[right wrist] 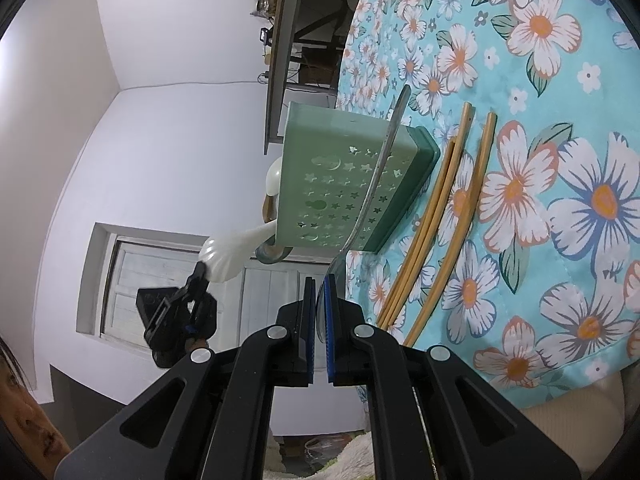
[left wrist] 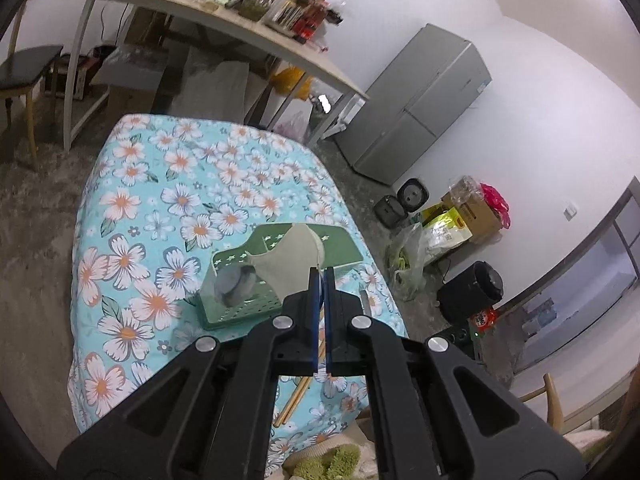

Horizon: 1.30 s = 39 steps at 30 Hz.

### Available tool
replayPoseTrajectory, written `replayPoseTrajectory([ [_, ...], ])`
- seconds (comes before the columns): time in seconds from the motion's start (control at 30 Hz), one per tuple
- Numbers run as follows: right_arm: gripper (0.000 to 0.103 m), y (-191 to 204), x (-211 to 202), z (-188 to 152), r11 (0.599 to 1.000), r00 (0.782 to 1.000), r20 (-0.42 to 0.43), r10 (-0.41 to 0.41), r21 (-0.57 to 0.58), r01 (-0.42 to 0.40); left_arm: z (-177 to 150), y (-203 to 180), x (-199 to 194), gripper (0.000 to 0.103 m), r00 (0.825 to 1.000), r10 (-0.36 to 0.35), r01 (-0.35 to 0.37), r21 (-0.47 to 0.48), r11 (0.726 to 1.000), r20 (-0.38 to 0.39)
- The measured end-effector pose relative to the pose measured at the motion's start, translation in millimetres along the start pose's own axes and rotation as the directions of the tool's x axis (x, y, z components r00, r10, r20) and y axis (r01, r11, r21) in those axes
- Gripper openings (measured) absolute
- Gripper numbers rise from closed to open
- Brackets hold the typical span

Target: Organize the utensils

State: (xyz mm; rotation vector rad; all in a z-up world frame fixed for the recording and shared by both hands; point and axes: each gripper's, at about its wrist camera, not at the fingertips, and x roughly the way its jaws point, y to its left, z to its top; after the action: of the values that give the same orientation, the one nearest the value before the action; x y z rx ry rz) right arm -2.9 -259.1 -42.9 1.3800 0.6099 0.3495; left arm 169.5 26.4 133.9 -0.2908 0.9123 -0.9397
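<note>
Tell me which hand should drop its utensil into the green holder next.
Left, likely. The left gripper holds the white spoon with its far end at the open top of the green holder. The right gripper holds the metal spoon alongside its outer wall.

Left gripper [left wrist: 323,276] clamped on a white spoon [left wrist: 294,258], whose other end extends ahead into the green utensil basket [left wrist: 240,308]. Chopsticks [left wrist: 294,400] lie beneath the gripper on the floral tablecloth [left wrist: 160,200].

A grey fridge [left wrist: 420,104] stands beside a cluttered desk [left wrist: 224,24], with a chair [left wrist: 24,72] opposite.
</note>
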Motion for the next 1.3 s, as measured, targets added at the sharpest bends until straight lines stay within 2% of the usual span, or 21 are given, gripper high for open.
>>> replayPoseTrajectory([
  [0.13,0.005,0.7,-1.7,-0.1,1.000,1.000,0.002,0.003,-0.001,-0.003,15.3,9.8,17.5,0.001,1.000,0.000,-0.001,-0.033,0.999,-0.031],
  [0.33,0.005,4.6,-2.7,-0.4,1.000,1.000,0.003,0.016,-0.006,-0.016,25.6,22.7,34.4,0.003,1.000,-0.014,0.013,-0.077,0.997,-0.020],
  [0.4,0.005,6.4,-2.9,-0.2,0.999,0.999,0.003,0.034,-0.003,-0.034,25.9,28.8,38.0,0.010,1.000,-0.028,0.027,-0.104,0.994,-0.005],
  [0.57,0.005,21.1,-4.0,-0.3,0.996,0.997,0.001,0.080,-0.029,-0.080,23.0,32.9,33.5,0.020,0.998,-0.030,0.036,-0.115,0.993,0.060],
  [0.77,0.005,55.2,3.2,2.8,0.986,0.989,-0.036,0.145,-0.083,-0.147,17.0,33.5,22.1,0.027,0.992,-0.021,0.033,-0.092,0.995,0.127],
  [0.97,0.005,87.4,29.6,7.6,0.968,0.969,-0.116,0.218,-0.101,-0.230,8.9,41.1,16.3,0.030,0.989,-0.009,0.026,-0.110,0.994,0.145],
  [1.1,0.005,89.0,49.1,11.8,0.959,0.950,-0.157,0.270,-0.041,-0.280,4.7,49.2,14.4,0.030,0.989,-0.004,0.024,-0.133,0.991,0.148],
  [1.3,0.005,65.2,69.6,22.0,0.926,0.919,-0.148,0.366,0.161,-0.343,-1.8,57.6,14.9,0.031,0.990,-0.001,0.022,-0.153,0.988,0.140],
])
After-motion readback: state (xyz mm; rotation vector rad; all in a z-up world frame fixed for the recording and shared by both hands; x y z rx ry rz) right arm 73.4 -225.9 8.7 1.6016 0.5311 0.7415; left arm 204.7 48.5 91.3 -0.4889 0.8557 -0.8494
